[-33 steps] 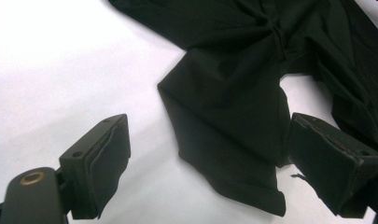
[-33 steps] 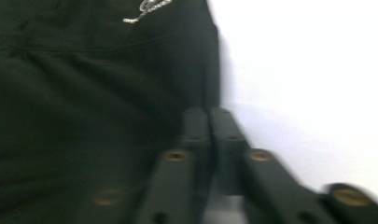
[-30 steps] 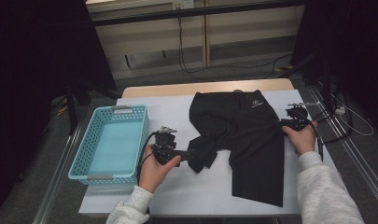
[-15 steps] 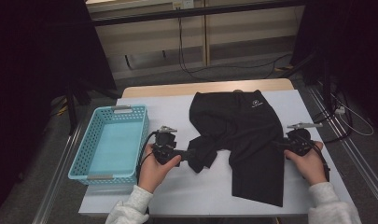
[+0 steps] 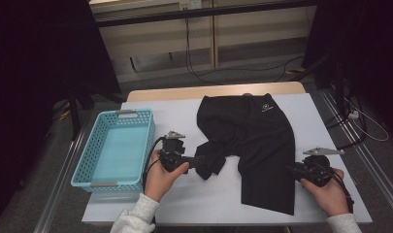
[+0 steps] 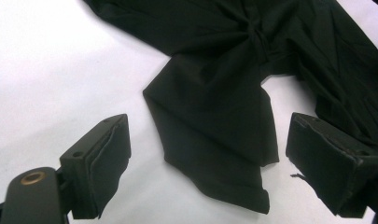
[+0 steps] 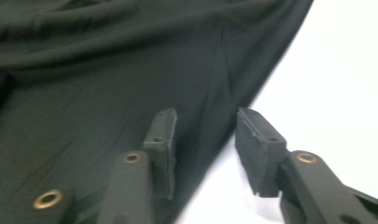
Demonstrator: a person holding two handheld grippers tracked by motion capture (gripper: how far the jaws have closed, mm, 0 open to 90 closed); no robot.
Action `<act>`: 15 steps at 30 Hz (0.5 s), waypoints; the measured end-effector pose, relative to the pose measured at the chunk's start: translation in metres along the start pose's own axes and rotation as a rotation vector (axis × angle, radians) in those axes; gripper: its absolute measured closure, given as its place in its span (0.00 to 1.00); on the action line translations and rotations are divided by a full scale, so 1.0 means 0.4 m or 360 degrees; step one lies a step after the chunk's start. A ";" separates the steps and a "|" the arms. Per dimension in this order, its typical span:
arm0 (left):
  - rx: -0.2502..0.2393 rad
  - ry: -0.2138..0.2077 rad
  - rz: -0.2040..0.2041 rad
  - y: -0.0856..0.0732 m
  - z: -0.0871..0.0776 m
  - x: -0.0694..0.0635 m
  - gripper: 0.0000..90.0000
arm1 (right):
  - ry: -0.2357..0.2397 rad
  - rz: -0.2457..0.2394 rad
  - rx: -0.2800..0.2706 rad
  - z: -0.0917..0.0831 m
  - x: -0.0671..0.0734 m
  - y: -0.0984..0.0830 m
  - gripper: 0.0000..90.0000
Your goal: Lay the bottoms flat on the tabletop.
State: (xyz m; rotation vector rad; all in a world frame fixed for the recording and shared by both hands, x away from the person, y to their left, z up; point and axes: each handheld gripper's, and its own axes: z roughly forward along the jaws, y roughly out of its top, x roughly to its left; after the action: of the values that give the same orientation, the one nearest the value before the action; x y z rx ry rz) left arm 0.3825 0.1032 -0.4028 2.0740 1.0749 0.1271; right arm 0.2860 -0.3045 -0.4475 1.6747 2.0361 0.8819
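Black shorts (image 5: 257, 141) lie spread on the white table (image 5: 174, 116), one leg crumpled toward the left. My left gripper (image 5: 198, 163) points at that crumpled leg (image 6: 214, 121) with its jaws wide open on either side of the fabric (image 6: 210, 123), not pressing it. At the garment's near right edge, my right gripper (image 5: 292, 173) straddles the hem (image 7: 214, 93). Its jaws have just been closing. A gap still shows between the pads (image 7: 161, 140), and the right gripper (image 7: 206, 114) is not pressing the cloth.
A light blue plastic basket (image 5: 87, 160) stands at the table's left side, close to my left hand. Cables (image 5: 359, 121) run along the floor beyond the table's right edge. Bare white tabletop lies near the front edge.
My right hand has slid from the far right of the shorts down along their right edge to the near corner. The left hand has stayed put.
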 end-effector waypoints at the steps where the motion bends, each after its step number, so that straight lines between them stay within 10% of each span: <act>1: -0.0006 0.0000 0.0000 0.000 -0.001 0.000 0.15 | 0.0003 -0.0016 -0.0002 -0.005 0.005 -0.007 0.70; 8: -0.0040 -0.0012 -0.0008 0.000 0.000 0.000 0.15 | 0.0056 -0.0027 0.0036 -0.028 0.006 -0.025 0.95; 15: -0.0065 -0.0055 -0.0015 0.010 0.008 -0.003 0.16 | 0.0123 -0.0043 0.0037 -0.028 -0.001 -0.023 1.00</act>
State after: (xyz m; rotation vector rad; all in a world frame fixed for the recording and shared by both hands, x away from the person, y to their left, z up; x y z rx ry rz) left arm 0.3857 0.0992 -0.4022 2.0273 1.0526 0.1076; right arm 0.2722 -0.3086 -0.4456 1.6454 2.1222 0.9312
